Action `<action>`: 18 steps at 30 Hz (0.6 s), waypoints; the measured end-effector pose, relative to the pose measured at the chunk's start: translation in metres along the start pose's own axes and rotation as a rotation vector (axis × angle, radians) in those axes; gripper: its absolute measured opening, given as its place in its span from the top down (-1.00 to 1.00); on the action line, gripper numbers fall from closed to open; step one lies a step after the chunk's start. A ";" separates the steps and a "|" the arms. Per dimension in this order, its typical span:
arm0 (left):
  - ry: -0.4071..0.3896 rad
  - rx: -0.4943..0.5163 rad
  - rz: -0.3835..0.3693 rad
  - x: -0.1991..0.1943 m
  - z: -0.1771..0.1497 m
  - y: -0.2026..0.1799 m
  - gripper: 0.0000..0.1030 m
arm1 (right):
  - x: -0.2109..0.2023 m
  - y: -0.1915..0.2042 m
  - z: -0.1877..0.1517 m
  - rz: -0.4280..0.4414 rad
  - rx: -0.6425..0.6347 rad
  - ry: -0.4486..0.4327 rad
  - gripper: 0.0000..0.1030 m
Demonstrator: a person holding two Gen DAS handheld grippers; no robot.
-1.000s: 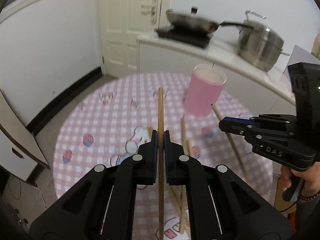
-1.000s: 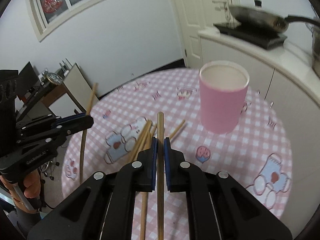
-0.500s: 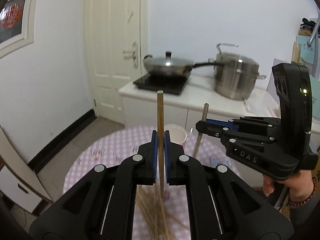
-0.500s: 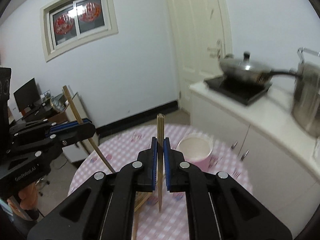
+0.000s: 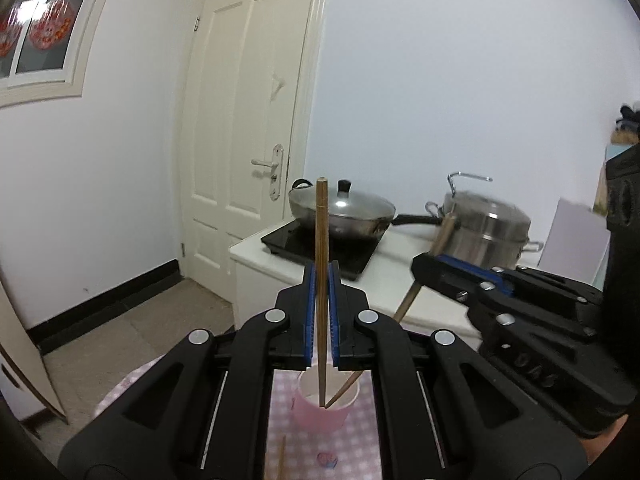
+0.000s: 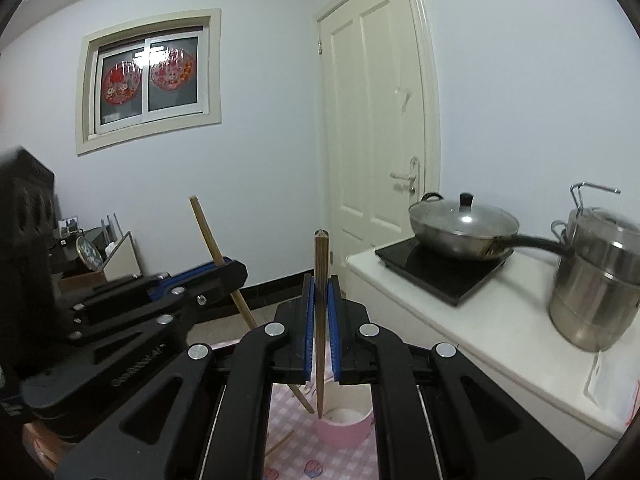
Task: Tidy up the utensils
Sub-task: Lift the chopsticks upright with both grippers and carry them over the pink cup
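Overhead, 2 slim brown wooden chopsticks (image 5: 321,248), pink cup (image 5: 322,412) below.

The right gripper (image 6: 319,312) is clamped on a wooden chopstick (image 6: 320,264) held upright, its lower tip hanging just above the near rim of a pink cup (image 6: 344,426). The cup stands on a pink checked tablecloth (image 6: 288,412). At left, the left gripper (image 6: 224,276) pinches a second chopstick (image 6: 212,240), slanted, its lower end pointing toward the cup. Far right, a lidded wok (image 6: 464,228) sits on a black cooktop (image 6: 436,268), beside a steel pot (image 6: 596,280) (blurred). Another chopstick (image 6: 280,442) lies on the cloth.
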State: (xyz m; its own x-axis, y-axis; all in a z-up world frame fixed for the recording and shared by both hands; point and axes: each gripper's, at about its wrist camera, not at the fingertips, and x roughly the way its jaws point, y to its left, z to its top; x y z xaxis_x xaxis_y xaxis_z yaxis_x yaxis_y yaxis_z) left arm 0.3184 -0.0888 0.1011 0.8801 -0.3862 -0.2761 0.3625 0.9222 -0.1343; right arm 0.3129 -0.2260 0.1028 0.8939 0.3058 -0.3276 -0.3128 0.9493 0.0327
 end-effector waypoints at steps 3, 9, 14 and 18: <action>-0.014 -0.020 -0.002 0.008 -0.002 0.004 0.88 | 0.002 -0.005 0.005 -0.005 0.000 -0.004 0.90; 0.011 -0.041 0.005 0.030 -0.020 0.012 0.88 | 0.020 -0.018 -0.009 -0.023 0.010 0.027 0.90; 0.046 -0.032 0.026 0.049 -0.037 0.016 0.87 | 0.033 -0.026 -0.029 -0.023 0.033 0.074 0.90; 0.079 -0.027 0.035 0.060 -0.050 0.016 0.87 | 0.041 -0.030 -0.043 -0.028 0.041 0.113 0.90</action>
State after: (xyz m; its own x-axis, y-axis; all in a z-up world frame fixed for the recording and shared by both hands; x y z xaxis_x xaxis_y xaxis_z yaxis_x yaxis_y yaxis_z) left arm 0.3617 -0.0981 0.0352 0.8648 -0.3552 -0.3550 0.3228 0.9347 -0.1489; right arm 0.3453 -0.2446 0.0476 0.8597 0.2708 -0.4331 -0.2723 0.9603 0.0598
